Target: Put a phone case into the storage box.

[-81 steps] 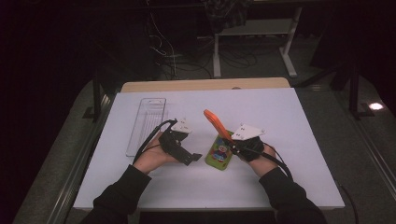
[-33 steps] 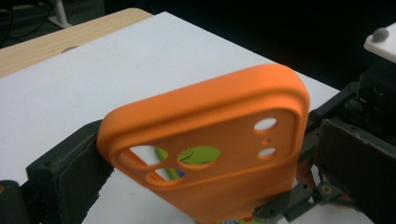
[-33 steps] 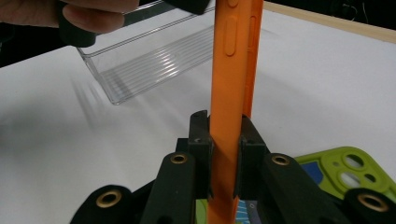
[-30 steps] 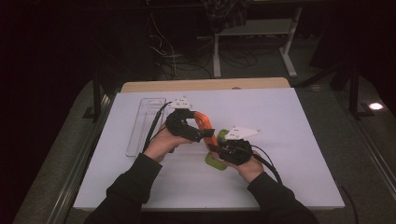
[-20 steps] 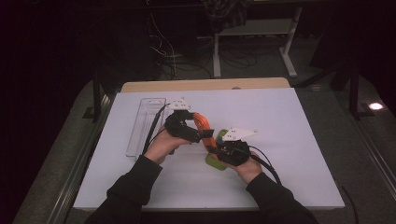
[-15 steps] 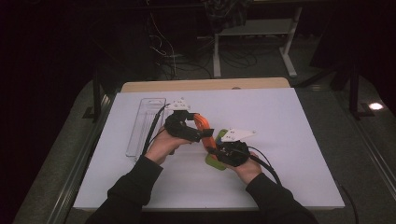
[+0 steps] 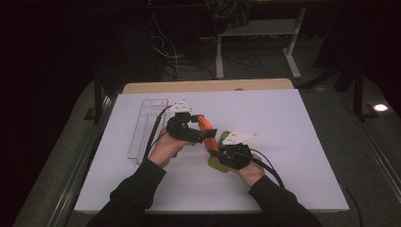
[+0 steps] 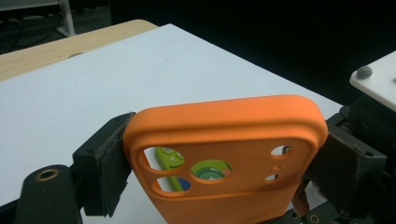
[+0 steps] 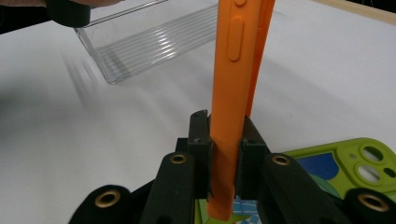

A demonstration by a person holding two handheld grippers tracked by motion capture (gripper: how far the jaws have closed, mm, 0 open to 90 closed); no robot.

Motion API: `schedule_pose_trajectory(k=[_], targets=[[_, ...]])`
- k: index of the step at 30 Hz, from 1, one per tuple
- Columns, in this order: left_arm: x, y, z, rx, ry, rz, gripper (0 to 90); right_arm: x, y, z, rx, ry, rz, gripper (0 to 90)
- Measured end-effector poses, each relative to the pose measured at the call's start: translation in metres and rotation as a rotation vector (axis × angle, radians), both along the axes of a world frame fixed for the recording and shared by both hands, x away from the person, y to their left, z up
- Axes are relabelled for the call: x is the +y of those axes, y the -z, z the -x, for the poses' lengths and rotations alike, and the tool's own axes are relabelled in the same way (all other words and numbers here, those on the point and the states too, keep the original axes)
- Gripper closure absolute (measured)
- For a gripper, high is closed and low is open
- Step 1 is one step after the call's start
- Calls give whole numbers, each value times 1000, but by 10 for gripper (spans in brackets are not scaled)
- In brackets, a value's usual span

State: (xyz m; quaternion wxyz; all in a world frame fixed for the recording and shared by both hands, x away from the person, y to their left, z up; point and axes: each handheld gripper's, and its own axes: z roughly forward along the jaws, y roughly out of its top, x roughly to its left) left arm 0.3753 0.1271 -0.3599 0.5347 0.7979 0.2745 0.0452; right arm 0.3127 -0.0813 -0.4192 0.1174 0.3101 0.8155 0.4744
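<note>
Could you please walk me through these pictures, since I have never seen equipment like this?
A person sits at a table covered in white, holding a hand-held tool with two black jaws in each hand. One picture looks down from above; the other two come from small cameras riding on each tool. The right gripper is clamped on the lower edge of an orange phone case, held upright. The left gripper straddles the case's top end; its jaws have just been closing and sit against its sides. On the table lie a green phone case and a clear plastic tray.
</note>
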Motion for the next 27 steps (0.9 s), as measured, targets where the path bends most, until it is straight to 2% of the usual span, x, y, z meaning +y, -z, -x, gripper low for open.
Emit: schedule_pose_trajectory(k=[2,7,8,12,17,20,26,27], targets=[[-1,0,1,-4,0,0,156,0,-1,0,2,1,3,756],[1,-2,0,-18,-17,-19,159,-2,-1,0,16,-16,18,548],[2,-2,0,-10,-25,-19,159,-3,-1,0,13,-15,18,524],[6,-7,-4,-24,-36,-30,159,-11,-3,1,34,-6,25,413],[17,-24,-12,-45,-75,-27,158,-34,-2,3,42,30,48,282],[25,-33,-18,-53,-98,-28,158,-46,0,3,72,53,57,191],[43,-55,-29,-81,-142,-62,157,-72,6,12,65,69,55,65],[46,-59,-31,-83,-154,-61,158,-76,6,14,76,71,58,39]])
